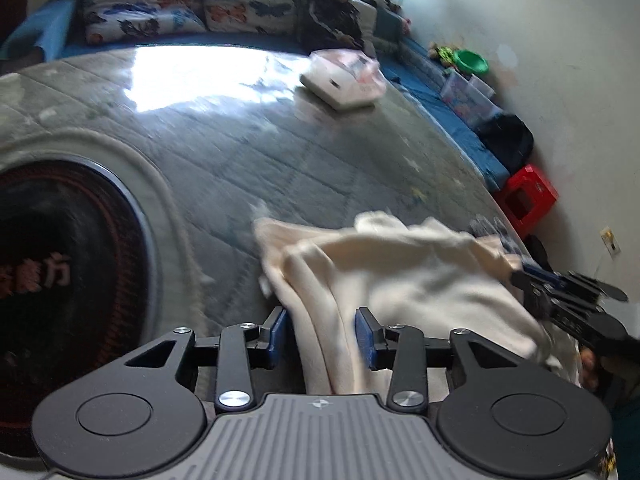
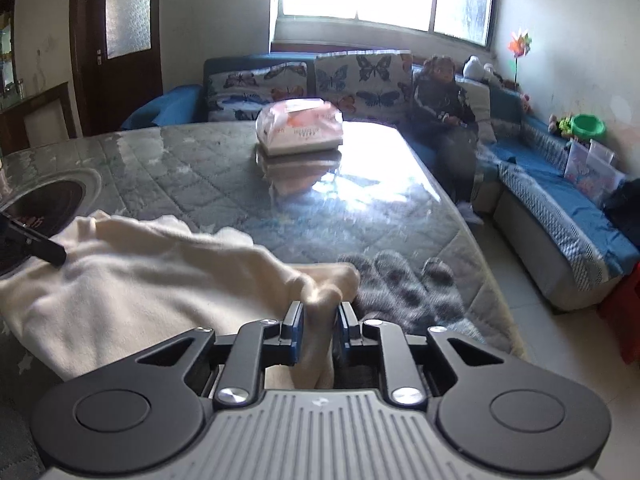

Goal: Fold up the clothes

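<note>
A fold of the soft cream fleece garment (image 2: 168,280) is seen between the blue pads of the right gripper (image 2: 319,330), whose jaws stand narrowly parted with the cloth bunched in the gap; whether the pads press on it cannot be told. The left gripper (image 1: 321,334) is held with its jaws apart, an edge of the same garment (image 1: 400,276) lying loosely between them, untouched by the far pad. Both grippers are angled downward over the glossy, quilt-patterned grey table (image 2: 360,208). A fuzzy grey spotted cloth (image 2: 404,284) lies just right of the garment. Farther off, a plastic-wrapped white packet (image 2: 298,128) rests on the table, before a butterfly-print cushioned blue sofa (image 2: 360,76).
</note>
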The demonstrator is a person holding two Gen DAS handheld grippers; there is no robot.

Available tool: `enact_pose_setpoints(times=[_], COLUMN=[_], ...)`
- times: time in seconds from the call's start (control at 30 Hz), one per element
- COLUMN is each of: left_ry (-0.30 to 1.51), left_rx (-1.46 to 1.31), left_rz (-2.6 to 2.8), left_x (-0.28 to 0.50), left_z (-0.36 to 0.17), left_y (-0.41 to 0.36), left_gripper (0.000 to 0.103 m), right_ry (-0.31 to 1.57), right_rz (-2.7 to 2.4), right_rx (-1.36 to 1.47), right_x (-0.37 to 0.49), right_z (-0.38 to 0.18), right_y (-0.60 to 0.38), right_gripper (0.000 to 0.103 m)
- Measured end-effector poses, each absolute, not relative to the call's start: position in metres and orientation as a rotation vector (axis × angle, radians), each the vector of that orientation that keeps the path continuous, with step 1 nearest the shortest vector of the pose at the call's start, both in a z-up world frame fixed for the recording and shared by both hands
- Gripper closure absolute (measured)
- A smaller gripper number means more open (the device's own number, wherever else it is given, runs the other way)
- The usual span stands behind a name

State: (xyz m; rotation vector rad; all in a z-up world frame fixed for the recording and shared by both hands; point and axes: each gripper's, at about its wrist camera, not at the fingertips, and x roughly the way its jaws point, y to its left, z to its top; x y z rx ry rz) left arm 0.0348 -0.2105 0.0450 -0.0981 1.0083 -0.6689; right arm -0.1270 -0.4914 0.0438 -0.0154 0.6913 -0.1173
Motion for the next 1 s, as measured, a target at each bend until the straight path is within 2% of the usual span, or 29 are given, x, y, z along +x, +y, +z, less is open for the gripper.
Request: enact_pose_setpoints(times=[0.53,1.0], left_ry=[0.987,0.943], left_rx=[-0.098,-0.083], left_rz=[-0.689,-0.724], left_x=[0.045,0.040], left_z=[0.037,0.051], left_y=[-0.234,-0.254], left_gripper=[0.065,0.064], right_ry=[0.703,0.675], right_rz=[-0.104,-0.019], right_rx=[0.012,-0.011], right_x=[-0.088,-0.070], right_z=[0.017,0.027], right_y=[-0.493,-0.463], right_gripper=[0.086,0.084])
